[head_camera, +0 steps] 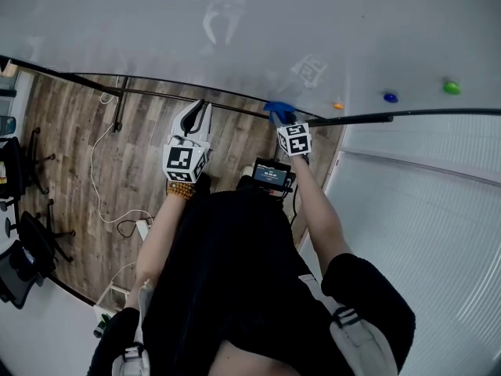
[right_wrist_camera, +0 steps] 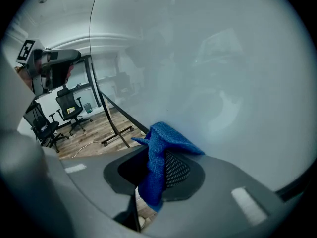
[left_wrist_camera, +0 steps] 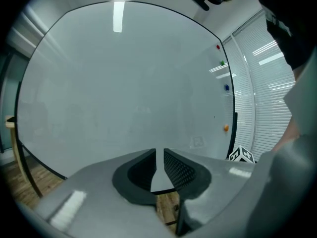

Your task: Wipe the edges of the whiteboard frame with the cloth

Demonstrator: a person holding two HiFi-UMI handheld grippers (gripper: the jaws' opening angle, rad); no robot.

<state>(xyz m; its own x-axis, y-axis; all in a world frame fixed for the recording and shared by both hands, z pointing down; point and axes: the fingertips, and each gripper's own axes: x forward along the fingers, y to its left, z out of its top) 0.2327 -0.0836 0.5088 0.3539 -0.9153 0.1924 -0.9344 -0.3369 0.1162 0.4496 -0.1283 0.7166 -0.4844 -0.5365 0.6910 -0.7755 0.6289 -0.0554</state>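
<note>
The whiteboard (head_camera: pixel 235 30) fills the top of the head view, its black lower frame edge (head_camera: pixel 141 92) running across. My right gripper (head_camera: pixel 280 117) is shut on a blue cloth (head_camera: pixel 278 111), which sits against that frame edge. In the right gripper view the cloth (right_wrist_camera: pixel 161 155) hangs folded between the jaws of the right gripper (right_wrist_camera: pixel 157 163), close to the board surface (right_wrist_camera: pixel 223 73). My left gripper (head_camera: pixel 197 110) points at the frame to the left of the cloth. Its jaws stand together with nothing between them in the left gripper view (left_wrist_camera: pixel 158 157).
Green (head_camera: pixel 452 87), blue (head_camera: pixel 390 97) and orange (head_camera: pixel 337 106) magnets stick to the board at the right. White blinds (head_camera: pixel 423 210) lie right of the board. On the wooden floor are cables, a power strip (head_camera: pixel 142 227) and office chairs (head_camera: pixel 19 241). A stand leg (head_camera: pixel 119 104) is below the frame.
</note>
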